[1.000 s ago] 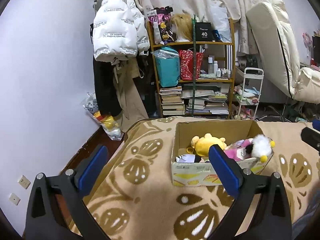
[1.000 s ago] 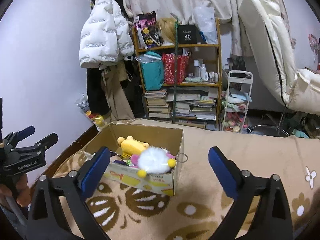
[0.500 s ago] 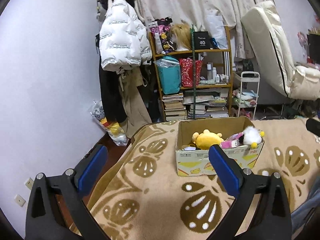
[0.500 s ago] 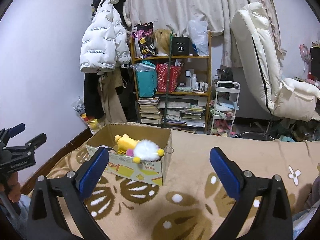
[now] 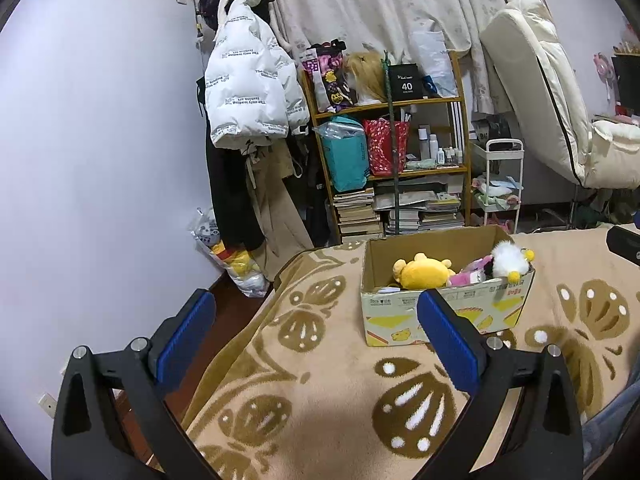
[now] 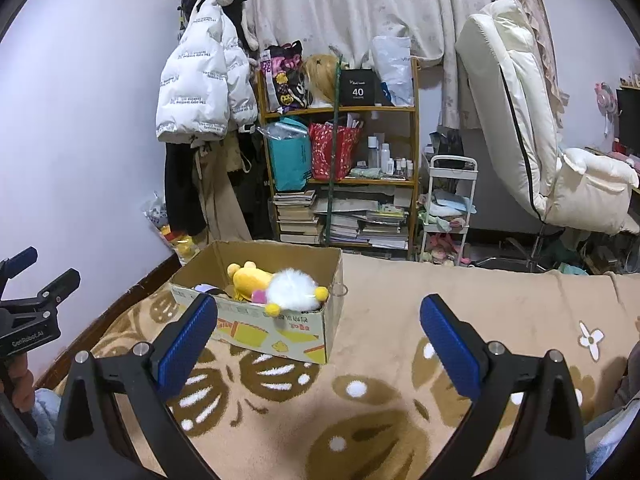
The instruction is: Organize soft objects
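Note:
A cardboard box (image 5: 404,312) (image 6: 296,334) stands on the tan patterned blanket (image 5: 320,372) (image 6: 392,360). Inside lie a yellow plush (image 5: 424,274) (image 6: 250,278), a pink toy (image 5: 470,276) and a white fluffy toy with yellow feet (image 5: 510,262) (image 6: 294,292) that leans over the box rim. My left gripper (image 5: 316,320) hangs open and empty, near side of the box. My right gripper (image 6: 320,324) is open and empty too, well back from the box. The left gripper also shows at the left edge of the right wrist view, held by a hand (image 6: 20,384).
Beyond the bed stand a wooden shelf (image 5: 384,160) (image 6: 340,168) with books and bags, a white puffer jacket (image 5: 250,92) on the wall, a small white cart (image 6: 448,208) and a cream recliner (image 6: 536,148). A bag of plush toys (image 5: 236,260) sits on the floor by the wall.
Both grippers have pulled back and away from the box, which now looks smaller and farther. Both stay open and empty. The toys in the box have not moved.

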### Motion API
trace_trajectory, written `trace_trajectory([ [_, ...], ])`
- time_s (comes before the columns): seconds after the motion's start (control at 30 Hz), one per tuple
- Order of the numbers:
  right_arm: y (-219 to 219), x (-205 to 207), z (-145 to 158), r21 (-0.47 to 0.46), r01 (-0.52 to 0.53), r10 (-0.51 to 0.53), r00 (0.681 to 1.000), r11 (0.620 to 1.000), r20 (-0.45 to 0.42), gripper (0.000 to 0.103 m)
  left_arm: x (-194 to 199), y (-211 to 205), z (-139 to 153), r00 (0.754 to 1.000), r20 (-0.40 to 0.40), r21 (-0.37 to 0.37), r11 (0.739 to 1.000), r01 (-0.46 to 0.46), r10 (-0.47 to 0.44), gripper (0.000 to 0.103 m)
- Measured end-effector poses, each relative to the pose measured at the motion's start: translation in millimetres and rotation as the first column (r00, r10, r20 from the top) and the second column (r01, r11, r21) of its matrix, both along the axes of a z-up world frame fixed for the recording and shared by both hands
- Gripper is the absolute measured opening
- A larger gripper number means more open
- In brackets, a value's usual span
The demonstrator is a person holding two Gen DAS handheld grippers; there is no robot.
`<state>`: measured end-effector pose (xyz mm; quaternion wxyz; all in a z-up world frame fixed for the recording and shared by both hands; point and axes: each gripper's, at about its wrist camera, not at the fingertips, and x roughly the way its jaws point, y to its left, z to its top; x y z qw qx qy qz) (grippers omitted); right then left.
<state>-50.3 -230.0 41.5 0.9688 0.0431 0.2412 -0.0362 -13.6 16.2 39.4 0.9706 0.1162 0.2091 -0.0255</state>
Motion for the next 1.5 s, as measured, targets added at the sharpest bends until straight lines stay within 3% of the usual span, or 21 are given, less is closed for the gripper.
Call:
trace_trajectory([
  [0.5, 2, 16, -6, 0.009, 0.008, -0.008, 0.999, 1.0, -0.036, 0.103, 13, 8, -7, 0.999, -0.046, -0.032, 0.999, -0.027, 0.026, 0.1],
  [1.5, 2, 18, -7, 0.01, 0.001, -0.001, 0.999, 1.0, -0.032, 0.103, 15, 6, -15, 0.999, -0.052, -0.027, 1.0, 0.002, -0.003, 0.1],
])
